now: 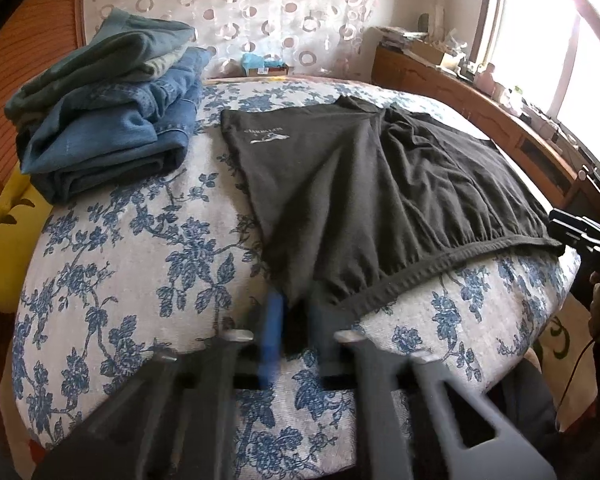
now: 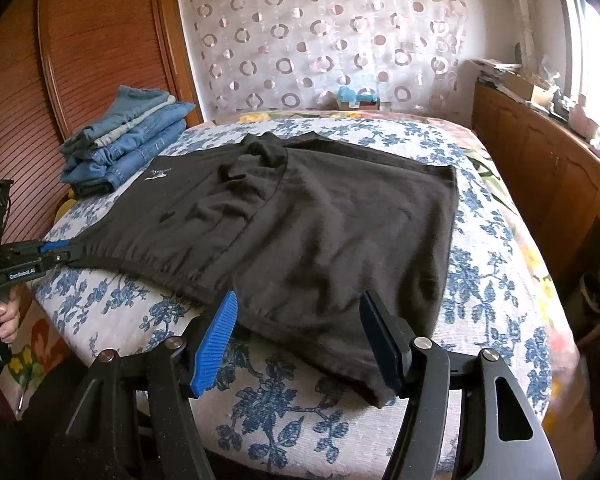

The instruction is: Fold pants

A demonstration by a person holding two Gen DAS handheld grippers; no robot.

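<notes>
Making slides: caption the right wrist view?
Open right gripper straddles black cotton pants on floral bed; left gripper pinches waistband.

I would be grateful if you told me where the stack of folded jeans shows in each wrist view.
Left wrist view: stack of folded jeans at upper left, left of the black pants.
Right wrist view: stack at middle left, beyond the pants' far left corner.
Shared landmark: circle-patterned curtain.
</notes>
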